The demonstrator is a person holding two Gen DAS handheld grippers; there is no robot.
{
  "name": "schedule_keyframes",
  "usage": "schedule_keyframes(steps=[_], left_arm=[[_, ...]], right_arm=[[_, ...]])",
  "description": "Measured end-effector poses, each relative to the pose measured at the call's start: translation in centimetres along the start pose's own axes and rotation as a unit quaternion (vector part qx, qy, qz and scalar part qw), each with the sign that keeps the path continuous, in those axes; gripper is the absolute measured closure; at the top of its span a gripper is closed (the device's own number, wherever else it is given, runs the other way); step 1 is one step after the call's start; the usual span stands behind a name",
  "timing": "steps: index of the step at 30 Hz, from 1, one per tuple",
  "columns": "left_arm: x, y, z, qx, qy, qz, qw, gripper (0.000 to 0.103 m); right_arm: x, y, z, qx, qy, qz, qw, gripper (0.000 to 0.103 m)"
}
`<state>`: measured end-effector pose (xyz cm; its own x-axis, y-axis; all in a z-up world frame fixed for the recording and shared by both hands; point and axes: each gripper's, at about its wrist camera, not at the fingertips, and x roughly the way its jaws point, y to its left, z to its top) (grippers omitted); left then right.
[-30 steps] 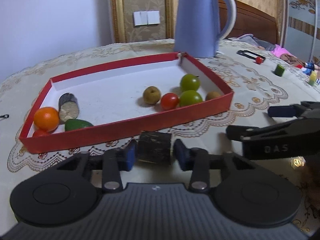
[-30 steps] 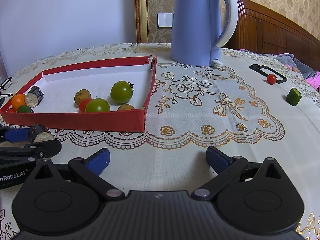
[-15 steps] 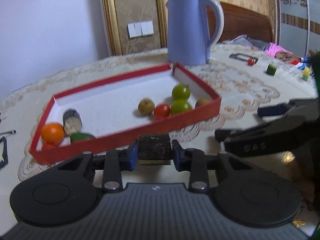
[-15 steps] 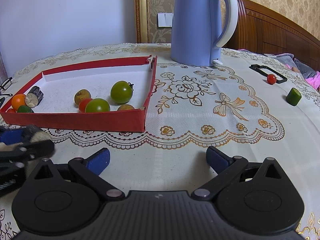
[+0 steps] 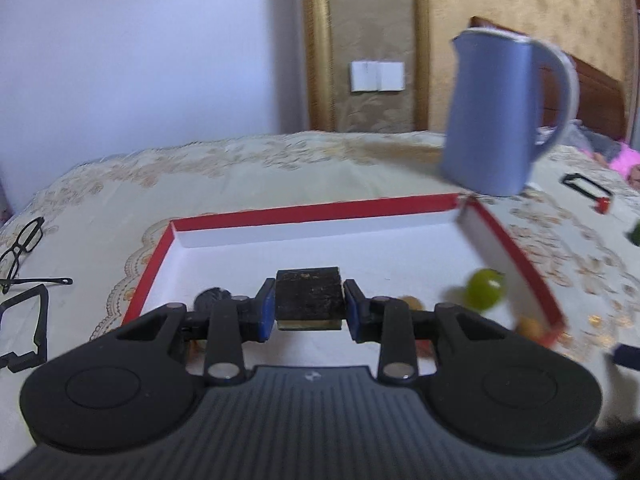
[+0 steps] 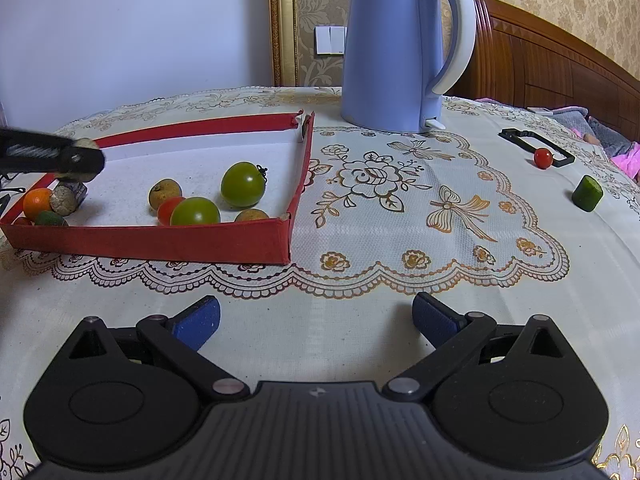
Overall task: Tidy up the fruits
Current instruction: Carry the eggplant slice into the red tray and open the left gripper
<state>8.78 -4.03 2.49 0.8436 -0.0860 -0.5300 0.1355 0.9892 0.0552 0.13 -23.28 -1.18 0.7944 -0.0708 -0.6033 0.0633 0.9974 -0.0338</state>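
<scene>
My left gripper [image 5: 308, 306] is shut on a dark sugarcane piece [image 5: 309, 298] and holds it above the left part of the red tray [image 5: 304, 212]. In the right wrist view the left gripper [image 6: 78, 160] hovers over the tray's [image 6: 160, 242] left end. The tray holds green tomatoes [image 6: 242, 184], a red tomato [image 6: 168, 208], brown longans [image 6: 165, 194], an orange [image 6: 37, 203], another sugarcane piece [image 6: 66, 200] and a green piece [image 6: 50, 219]. My right gripper [image 6: 316, 320] is open and empty, low over the cloth in front of the tray.
A blue kettle [image 6: 394, 48] stands behind the tray. A red cherry tomato [image 6: 543, 158] beside a black frame [image 6: 534, 146] and a green cucumber piece [image 6: 587, 193] lie on the cloth at right. Glasses [image 5: 22, 244] lie left of the tray.
My left gripper has risen from the cloth with the sugarcane piece and moved forward over the tray's left part. The right gripper has not moved.
</scene>
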Motion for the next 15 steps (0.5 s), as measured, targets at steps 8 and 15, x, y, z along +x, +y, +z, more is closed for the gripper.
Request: schedule_keyframes(steps=[8,15], left_arm=[[3.7,0.8,-0.2,-0.016,0.025,0.011,0.9995,0.072],[5.4,0.9,-0.7,-0.024,0.032,0.03,0.9988,0.071]], right_arm=[[-0.1,0.0,0.0,0.001,0.0,0.001,1.0,0.0],[-0.1,0.0,0.0,0.001,0.0,0.001,1.0,0.0]])
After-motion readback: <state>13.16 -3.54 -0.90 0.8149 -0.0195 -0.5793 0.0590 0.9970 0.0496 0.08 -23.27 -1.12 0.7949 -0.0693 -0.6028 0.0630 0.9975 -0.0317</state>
